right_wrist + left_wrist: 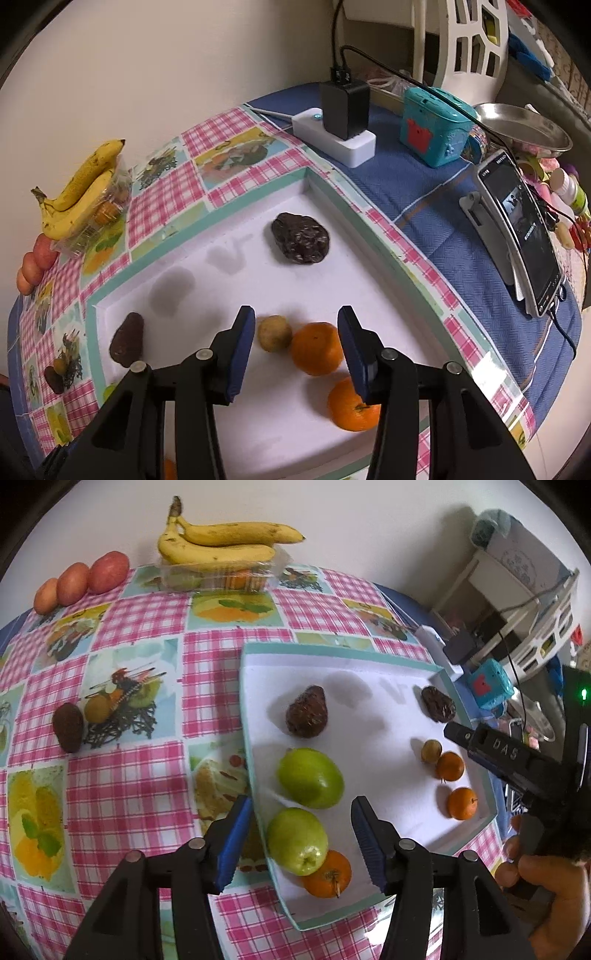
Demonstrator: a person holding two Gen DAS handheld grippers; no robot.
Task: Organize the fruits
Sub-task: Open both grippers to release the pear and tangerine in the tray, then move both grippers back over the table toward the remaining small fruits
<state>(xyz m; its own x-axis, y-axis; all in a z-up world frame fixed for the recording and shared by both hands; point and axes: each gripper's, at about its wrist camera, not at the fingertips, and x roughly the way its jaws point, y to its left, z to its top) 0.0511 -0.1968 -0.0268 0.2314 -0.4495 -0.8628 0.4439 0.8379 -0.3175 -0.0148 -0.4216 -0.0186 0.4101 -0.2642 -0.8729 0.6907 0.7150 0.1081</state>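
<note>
Two grippers hang over a white tray (373, 686) with a teal rim, sitting on a pink checked tablecloth (140, 786). Left gripper (301, 843) has its blue pads apart with nothing pinched; a green apple (297, 840) lies between them on the tray, touching a mandarin (327, 873), and a second green apple (310, 777) sits just past it. Right gripper (297, 354) is parted too, not clamping anything, with one mandarin (317, 347) right between the fingers, another mandarin (351, 408) partly behind the right finger, and a small yellowish-brown fruit (274, 333) beside the left one. Two dark brown lumpy fruits (307, 712) and (301, 238) are further up the tray. Off the tray: a dark avocado-looking fruit (67, 726), three reddish apples (83, 579) and bananas (221, 541) on a clear plastic box (221, 574) by the wall. Clutter on the right: a charger (345, 107) on a white power strip (340, 138), a teal toy box (432, 125), a phone on a stand (521, 232), a metal bowl (524, 125).
</note>
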